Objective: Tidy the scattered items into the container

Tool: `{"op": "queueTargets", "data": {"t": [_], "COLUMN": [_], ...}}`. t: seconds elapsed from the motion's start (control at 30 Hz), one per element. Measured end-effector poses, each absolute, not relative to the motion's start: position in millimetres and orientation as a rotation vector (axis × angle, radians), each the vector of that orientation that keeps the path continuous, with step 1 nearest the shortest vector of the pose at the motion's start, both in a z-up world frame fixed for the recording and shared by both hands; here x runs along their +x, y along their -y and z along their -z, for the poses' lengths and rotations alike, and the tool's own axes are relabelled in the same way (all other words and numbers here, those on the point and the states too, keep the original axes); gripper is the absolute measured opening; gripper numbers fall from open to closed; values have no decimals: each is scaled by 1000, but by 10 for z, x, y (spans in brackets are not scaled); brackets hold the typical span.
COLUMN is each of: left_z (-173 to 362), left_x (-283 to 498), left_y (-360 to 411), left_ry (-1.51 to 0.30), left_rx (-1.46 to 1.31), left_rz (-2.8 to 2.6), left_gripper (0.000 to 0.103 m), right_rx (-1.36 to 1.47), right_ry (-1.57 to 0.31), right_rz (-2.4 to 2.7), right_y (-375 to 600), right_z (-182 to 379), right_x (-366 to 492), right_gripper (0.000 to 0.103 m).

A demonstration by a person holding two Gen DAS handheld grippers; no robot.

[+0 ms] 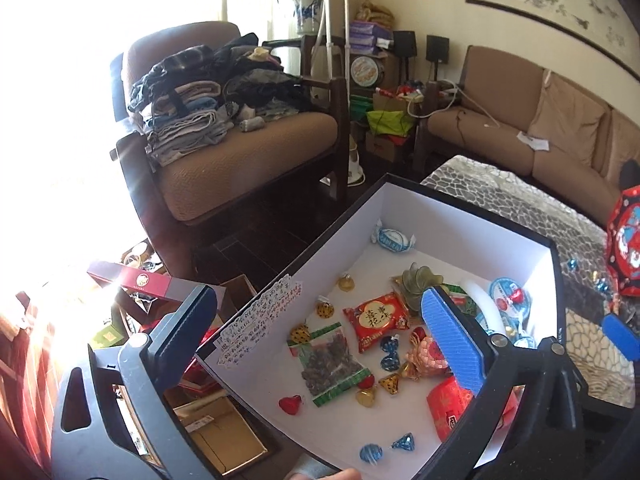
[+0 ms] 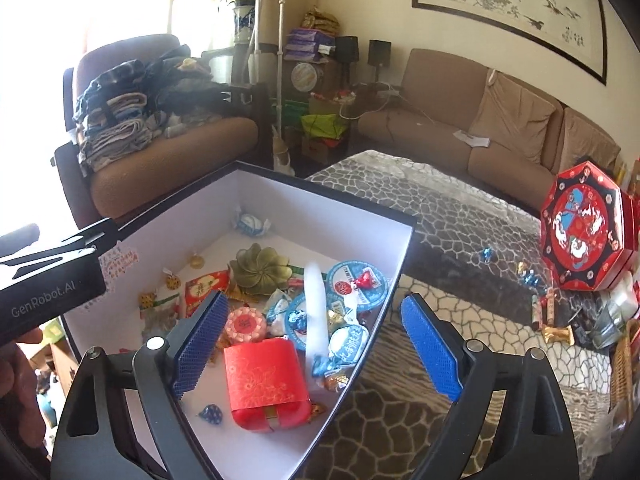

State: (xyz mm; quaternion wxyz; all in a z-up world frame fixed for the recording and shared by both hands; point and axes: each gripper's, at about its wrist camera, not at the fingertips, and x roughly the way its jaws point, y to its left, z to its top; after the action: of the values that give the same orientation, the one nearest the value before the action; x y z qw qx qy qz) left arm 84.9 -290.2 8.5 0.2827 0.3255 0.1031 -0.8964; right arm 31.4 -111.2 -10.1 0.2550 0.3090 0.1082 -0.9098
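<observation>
Black-rimmed white cardboard box [image 2: 400, 248] on the pebble-patterned tabletop [image 2: 460, 216], holding foil-wrapped sweets, a red paper packet [image 2: 266, 384], a white candle [image 2: 314, 312]. Left gripper [image 1: 320, 320] and right gripper [image 2: 316, 348] above it, both spread wide, empty.

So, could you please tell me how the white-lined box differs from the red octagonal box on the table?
The white-lined box stands open, showing sweets and packets; the red octagonal box is propped up with its decorated face showing. The first is rectangular, black outside and plain white inside; the second is eight-sided, red and patterned. Both sit on the pebble-patterned table cover.
</observation>
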Motion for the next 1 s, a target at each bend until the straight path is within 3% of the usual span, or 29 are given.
{"op": "queueTargets", "data": {"t": [0.63, 1.0], "left_z": [10, -34], "left_x": [716, 703], "left_y": [2720, 2640], "left_ry": [-242, -265], "left_rx": [1011, 991], "left_rz": [2397, 2402], "left_gripper": [103, 103], "right_rx": [870, 934], "right_ry": [-347, -171], "right_rz": [2478, 2398], "right_y": [997, 697], "right_z": [103, 32], "right_x": [291, 191], "right_gripper": [91, 91]}}
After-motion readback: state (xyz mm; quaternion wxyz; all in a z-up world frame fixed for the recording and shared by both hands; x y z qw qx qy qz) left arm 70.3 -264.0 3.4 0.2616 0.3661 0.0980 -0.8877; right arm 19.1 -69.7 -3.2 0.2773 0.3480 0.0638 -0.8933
